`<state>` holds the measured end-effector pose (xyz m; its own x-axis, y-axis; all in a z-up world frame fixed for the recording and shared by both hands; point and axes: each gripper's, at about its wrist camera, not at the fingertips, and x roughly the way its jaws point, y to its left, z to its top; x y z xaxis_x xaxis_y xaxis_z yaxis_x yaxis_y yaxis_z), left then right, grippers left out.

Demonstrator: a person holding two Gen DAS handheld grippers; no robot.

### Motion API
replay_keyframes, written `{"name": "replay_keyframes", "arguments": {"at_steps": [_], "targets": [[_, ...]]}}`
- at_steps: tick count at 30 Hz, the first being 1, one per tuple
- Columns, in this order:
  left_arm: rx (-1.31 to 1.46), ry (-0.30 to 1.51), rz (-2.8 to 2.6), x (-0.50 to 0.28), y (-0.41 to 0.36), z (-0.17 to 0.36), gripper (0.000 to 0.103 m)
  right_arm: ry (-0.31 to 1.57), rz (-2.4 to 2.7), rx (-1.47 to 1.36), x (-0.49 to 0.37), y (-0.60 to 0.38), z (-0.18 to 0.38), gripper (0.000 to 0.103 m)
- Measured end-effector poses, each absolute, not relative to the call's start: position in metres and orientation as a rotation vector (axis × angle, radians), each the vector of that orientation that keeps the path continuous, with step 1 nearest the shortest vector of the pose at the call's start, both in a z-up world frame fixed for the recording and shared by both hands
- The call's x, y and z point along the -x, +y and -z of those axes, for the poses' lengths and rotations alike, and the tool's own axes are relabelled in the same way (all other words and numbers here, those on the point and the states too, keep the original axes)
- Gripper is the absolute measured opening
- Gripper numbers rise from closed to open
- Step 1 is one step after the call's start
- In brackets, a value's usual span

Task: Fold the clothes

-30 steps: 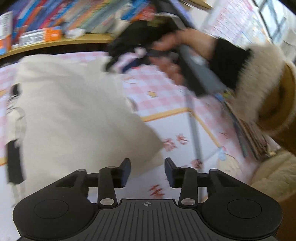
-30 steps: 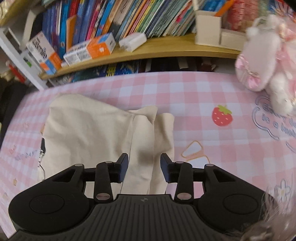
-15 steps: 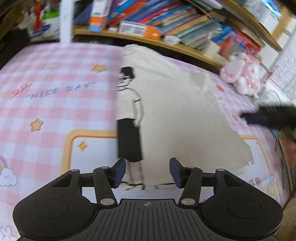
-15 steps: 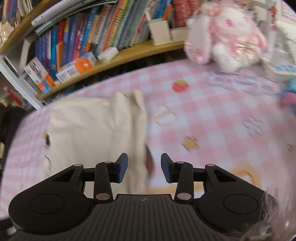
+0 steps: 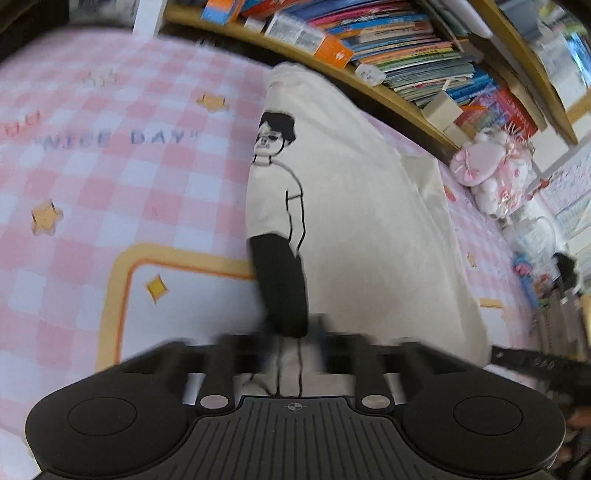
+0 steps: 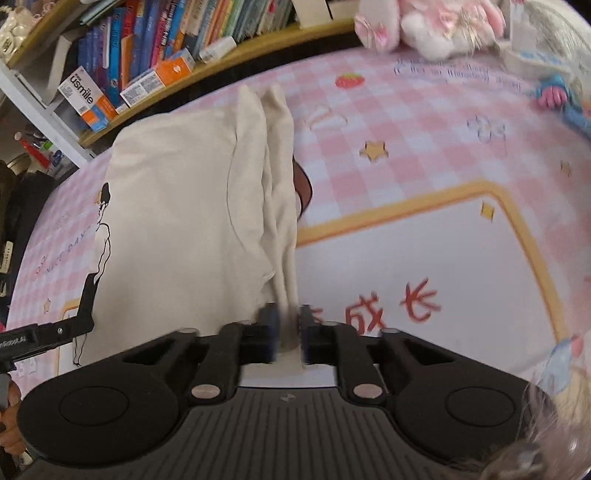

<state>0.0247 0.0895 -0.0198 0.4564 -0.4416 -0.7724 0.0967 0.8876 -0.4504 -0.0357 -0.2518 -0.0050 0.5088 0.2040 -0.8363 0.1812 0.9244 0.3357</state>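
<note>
Two grippers are at work here, and we hold one at each near corner of the cream T-shirt [image 6: 177, 206]. Our left gripper [image 5: 295, 336] is closing its jaws, with the hem between them just below the printed figure [image 5: 280, 206] in black trousers. Our right gripper [image 6: 286, 326] has clamped down on the bunched, folded edge of the shirt at its other side. The shirt lies flat on the pink checked cloth [image 5: 92, 192], stretching away from us toward the bookshelf [image 6: 173, 33]. On the cloth we read "NICE DAY" [image 5: 114, 139] beside the shirt, with small yellow stars around it, and red Chinese characters [image 6: 391, 306] inside an orange-bordered white panel near the right gripper. On the shelf stands a box marked "usmile" [image 6: 86, 98], next to an orange and white carton [image 6: 159, 77] and rows of books. A pink plush toy [image 6: 428, 22] sits at the far edge of the cloth, well clear of the shirt.
</note>
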Motion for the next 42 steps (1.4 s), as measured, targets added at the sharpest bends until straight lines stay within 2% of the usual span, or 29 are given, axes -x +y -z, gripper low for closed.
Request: {"name": "replay_keyframes", "arguments": {"at_steps": [4,9,11,17,20,22,25,32,42], "targets": [[0.342,0.961,0.433,-0.009,0.089,-0.011,0.007,1.045,0.005,-0.414,0.039,-0.251,0.009,0.008],[0.296,1.039,0.408,-0.002,0.112,-0.001,0.004,1.068,-0.056,-0.407,0.043,-0.247,0.012,0.008],[0.278,1.079,0.392,0.001,0.122,0.006,0.005,1.067,-0.076,-0.389,0.047,-0.243,0.013,0.008],[0.154,1.028,0.37,-0.007,0.14,-0.005,0.011,1.054,-0.092,-0.309,0.053,-0.232,0.013,0.009],[0.231,0.99,0.322,-0.033,0.15,-0.013,0.02,1.059,-0.088,-0.295,0.051,-0.231,0.012,0.009],[0.28,0.966,0.309,-0.054,0.15,-0.014,0.037,1.063,-0.084,-0.288,0.05,-0.23,0.011,0.009],[0.357,0.964,0.309,-0.087,0.149,-0.007,0.045,1.068,-0.078,-0.297,0.048,-0.231,0.011,0.009],[0.562,0.994,0.337,-0.154,0.148,0.019,0.045,1.06,-0.056,-0.302,0.051,-0.228,0.011,0.009],[0.72,0.995,0.328,-0.217,0.146,0.044,0.044,1.046,-0.024,-0.319,0.054,-0.226,0.011,0.008]]}}
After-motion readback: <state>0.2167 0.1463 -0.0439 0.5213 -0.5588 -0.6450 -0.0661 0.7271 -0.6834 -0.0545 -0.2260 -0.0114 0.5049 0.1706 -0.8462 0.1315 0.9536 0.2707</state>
